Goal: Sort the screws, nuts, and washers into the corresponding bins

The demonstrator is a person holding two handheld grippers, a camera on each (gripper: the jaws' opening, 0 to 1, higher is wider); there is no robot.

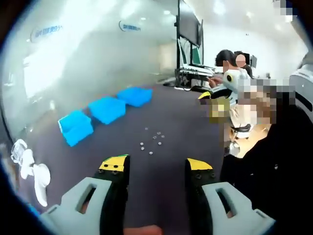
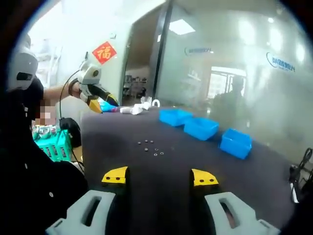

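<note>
**Two open grippers over a dark table**

The left gripper [image 1: 158,169] hangs above a dark table [image 1: 161,191]. Its two jaws stand wide apart and hold nothing. The tips are yellow. Ahead of the jaws, near the middle of the table, lies a small bunch of tiny shiny parts [image 1: 151,140] — too small to tell which are screws, nuts or washers. They lie loose, each a bit apart from the next.

Past the parts and off to the left sit three blue bins [image 1: 106,110] in a row. They are close to each other and well apart from the parts. I cannot see what is inside them. Some white things [image 1: 30,171] lie at the table's left edge. Behind the bins is a glass wall [image 1: 88,54].

On the right side of the left gripper view sits a person [image 1: 274,161] in dark clothes, and more people are farther back.

The right gripper [image 2: 160,176] is also above the table [image 2: 161,156]. Its jaws are wide too, with nothing between them. The parts [image 2: 149,147] lie ahead of it, and the three bins [image 2: 203,128] sit beyond, to the right. Near the far edge lie a few white things [image 2: 133,109].

At the left a hand holds another gripper [image 2: 95,90] with yellow tips up in the air — I cannot tell if it is open. A red sign [image 2: 104,52] hangs on the wall behind it. A green crate [image 2: 51,142] sits low at the left.
</note>
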